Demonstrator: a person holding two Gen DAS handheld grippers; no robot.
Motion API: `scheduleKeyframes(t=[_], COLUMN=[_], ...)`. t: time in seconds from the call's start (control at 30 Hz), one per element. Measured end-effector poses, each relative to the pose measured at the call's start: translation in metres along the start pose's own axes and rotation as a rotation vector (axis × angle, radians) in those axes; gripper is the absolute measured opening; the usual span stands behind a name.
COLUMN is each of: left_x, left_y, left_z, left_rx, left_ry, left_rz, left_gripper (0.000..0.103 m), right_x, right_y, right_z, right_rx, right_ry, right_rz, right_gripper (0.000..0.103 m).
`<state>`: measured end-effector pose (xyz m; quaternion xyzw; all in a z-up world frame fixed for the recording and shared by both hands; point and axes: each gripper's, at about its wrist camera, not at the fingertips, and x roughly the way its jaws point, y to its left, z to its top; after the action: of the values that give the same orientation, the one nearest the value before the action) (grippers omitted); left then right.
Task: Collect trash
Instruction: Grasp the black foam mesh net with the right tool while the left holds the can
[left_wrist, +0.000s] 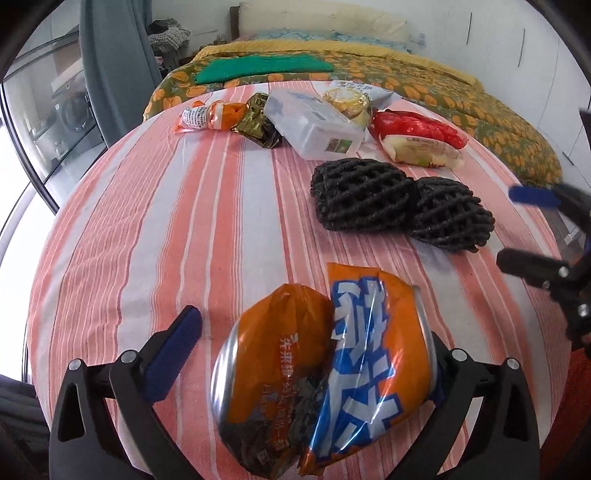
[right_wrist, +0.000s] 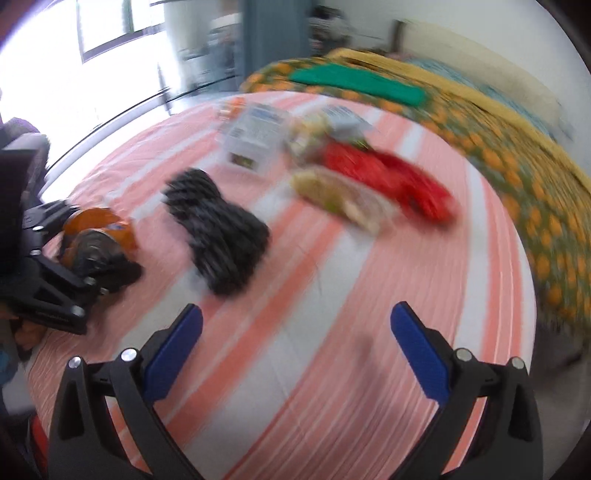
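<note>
My left claw (left_wrist: 314, 354) stands wide open over the striped cloth (left_wrist: 147, 229), a pink-and-white woven sheet. Between its blue pads lies the orange snack bag (left_wrist: 321, 373) — crinkled foil, silver inside, stuffed with dark mesh. The near pad stands clear of it; the far pad is hidden behind the foil, so I cannot tell whether it touches. Beyond the bag lie two black foam nets (left_wrist: 399, 203), lattice-textured and rounded, side by side. Farther beyond them: a clear plastic box (left_wrist: 314, 125), a glossy red wrapper (left_wrist: 417, 127) lying against a pale packet (left_wrist: 421, 153), a gold foil scrap (left_wrist: 255, 118), an orange-and-white wrapper (left_wrist: 210, 116). My right claw (right_wrist: 295, 354) — view blurred — is also spread apart and empty, above bare cloth, the nets ahead of it and the orange bag off to their left
</note>
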<state>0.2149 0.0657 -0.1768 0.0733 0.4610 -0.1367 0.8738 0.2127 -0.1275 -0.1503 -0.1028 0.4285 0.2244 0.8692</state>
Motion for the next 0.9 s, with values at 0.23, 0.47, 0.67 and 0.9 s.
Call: scheduleKeyframes(t=[0.23, 0.47, 0.67, 0.9], left_x=[0.000, 0.000, 0.000, 0.000], left_y=[0.000, 0.000, 0.000, 0.000], left_z=[0.000, 0.000, 0.000, 0.000], left_rx=[-0.002, -0.002, -0.003, -0.002], left_ry=[0.001, 0.002, 0.002, 0.003], left_rz=[0.000, 0.000, 0.000, -0.001], left_gripper=[0.099, 0.099, 0.099, 0.099], right_x=[0.040, 0.055, 0.016, -0.014], right_y=[0.021, 0.037, 0.006, 0.014], right_z=[0.049, 0.047, 0.014, -0.037], right_rx=[-0.119, -0.122, 0.074, 0.140], right_ry=[0.114, 0.150, 0.125, 0.187], right_rz=[0.133, 0.091, -0.061, -0.111], right_gripper=[0.092, 0.049, 0.049, 0.049])
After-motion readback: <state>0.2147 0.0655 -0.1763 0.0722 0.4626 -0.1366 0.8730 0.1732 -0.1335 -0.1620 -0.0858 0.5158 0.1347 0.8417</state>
